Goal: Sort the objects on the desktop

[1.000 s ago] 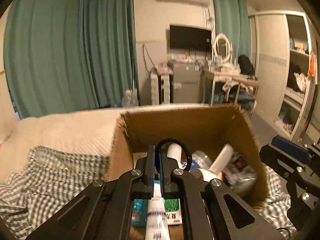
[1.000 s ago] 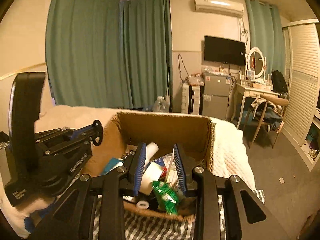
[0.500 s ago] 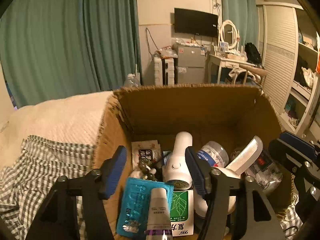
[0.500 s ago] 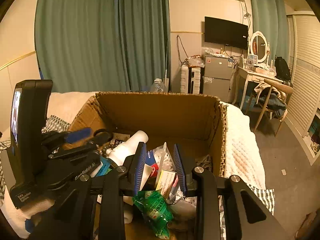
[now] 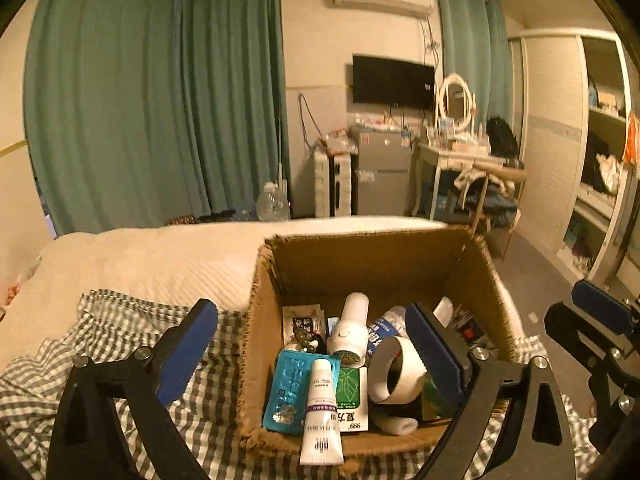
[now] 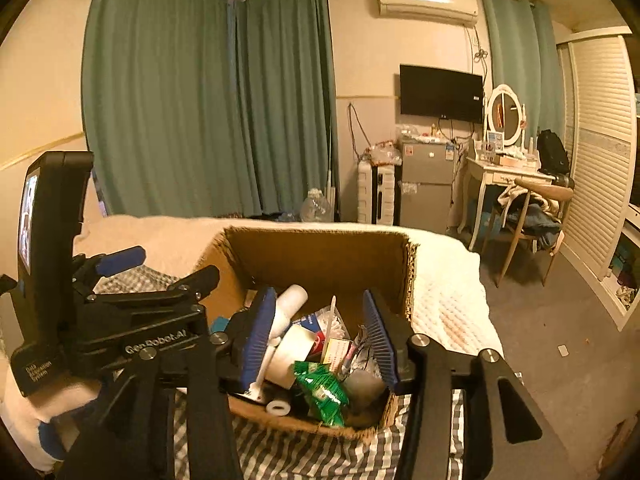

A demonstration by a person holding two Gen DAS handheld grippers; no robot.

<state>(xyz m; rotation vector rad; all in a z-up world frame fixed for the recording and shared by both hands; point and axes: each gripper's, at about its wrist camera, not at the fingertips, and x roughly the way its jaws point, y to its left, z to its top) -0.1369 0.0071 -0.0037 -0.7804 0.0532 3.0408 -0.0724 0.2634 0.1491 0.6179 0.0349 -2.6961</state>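
An open cardboard box [image 5: 360,236] [image 6: 316,236] stands on the bed, full of small items. Among them are a white tube [image 5: 322,420], a teal packet [image 5: 288,392], a white bottle [image 5: 352,328] [image 6: 288,308], a tape roll [image 5: 396,376] and a green packet [image 6: 320,392]. My left gripper [image 5: 310,320] hovers over the box's near left corner. Its jaws are opening wide and hold nothing. My right gripper [image 6: 318,298] hangs above the box's near right part. Its jaws are opening too, and its pads touch nothing. The green packet lies in the box below them.
The box rests on a grey checked cloth [image 5: 120,320] over a white quilt [image 5: 160,256]. Green curtains [image 5: 160,100] hang behind the bed. A small fridge [image 6: 428,184], a dressing table [image 6: 504,172], a chair [image 6: 532,216] and a wardrobe [image 5: 600,160] stand to the right.
The left jaws went from shut on a black loop to wide open, and the loop is gone from them. The right jaws widened. Both grippers dipped toward the box, then drew back.
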